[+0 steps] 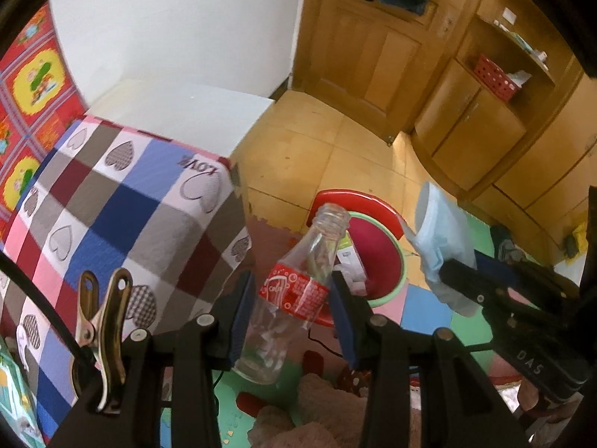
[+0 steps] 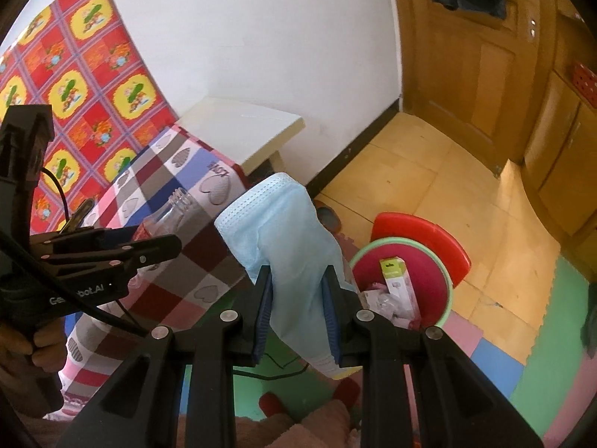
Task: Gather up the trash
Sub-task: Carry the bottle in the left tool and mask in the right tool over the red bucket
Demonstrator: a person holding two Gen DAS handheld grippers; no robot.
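A checked quilt with heart patches [image 1: 123, 201] is covering the bed, and a white bench [image 2: 244, 121] is standing just beside it against the wall. Coloured foam mats [image 2: 522, 351] are lying on the tiled floor near a wooden door [image 1: 373, 48], with a red basket [image 1: 496, 76] sitting on a cupboard shelf.

A lived-in room of a home: a bed [image 1: 123, 201] under a patchwork heart-print cover, a bright cartoon-patterned wall sheet [image 2: 74, 86], colourful foam play mats [image 2: 522, 336] over yellow floor tiles [image 1: 317, 142], a wooden door [image 1: 373, 44] and built-in wooden cabinets [image 1: 481, 119].
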